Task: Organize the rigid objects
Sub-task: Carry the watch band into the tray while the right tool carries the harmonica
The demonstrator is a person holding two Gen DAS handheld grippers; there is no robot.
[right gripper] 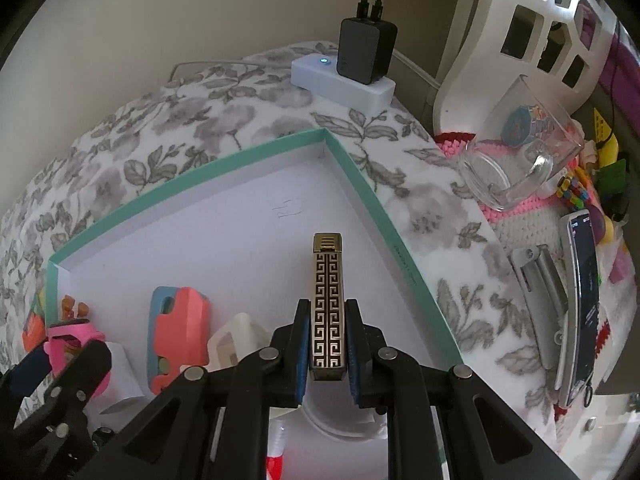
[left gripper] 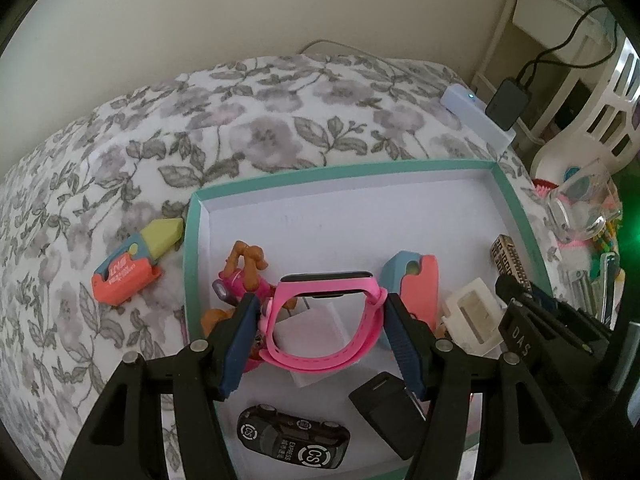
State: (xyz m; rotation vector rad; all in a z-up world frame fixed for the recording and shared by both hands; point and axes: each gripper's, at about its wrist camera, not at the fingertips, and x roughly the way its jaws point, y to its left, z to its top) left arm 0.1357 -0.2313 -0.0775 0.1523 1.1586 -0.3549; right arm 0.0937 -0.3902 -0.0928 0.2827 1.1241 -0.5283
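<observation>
The left gripper (left gripper: 320,320) has its jaws clamped across the looped strap of a pink watch (left gripper: 326,320), low in the middle of the left view; the right gripper (right gripper: 328,344) has its jaws closed tight on a slim patterned lighter (right gripper: 327,308), lower centre of the right view. Both are held over the white floor of the teal-edged box (left gripper: 344,174), which fills the middle of each frame and lies on a flowered cloth (left gripper: 120,140).

The box looks like light card, easily shoved; it wants no pushing against its walls. The watch is probably light, its face stiff but its band springy; the loop may squash or twist in the pads, so the face would be the firmer hold. The lighter seems hard, smooth and rather slippery; gripped by its flat sides near the lower end, it could pivot if knocked.

A rocket toy (left gripper: 134,264) lies outside the box, left in the left view.
</observation>
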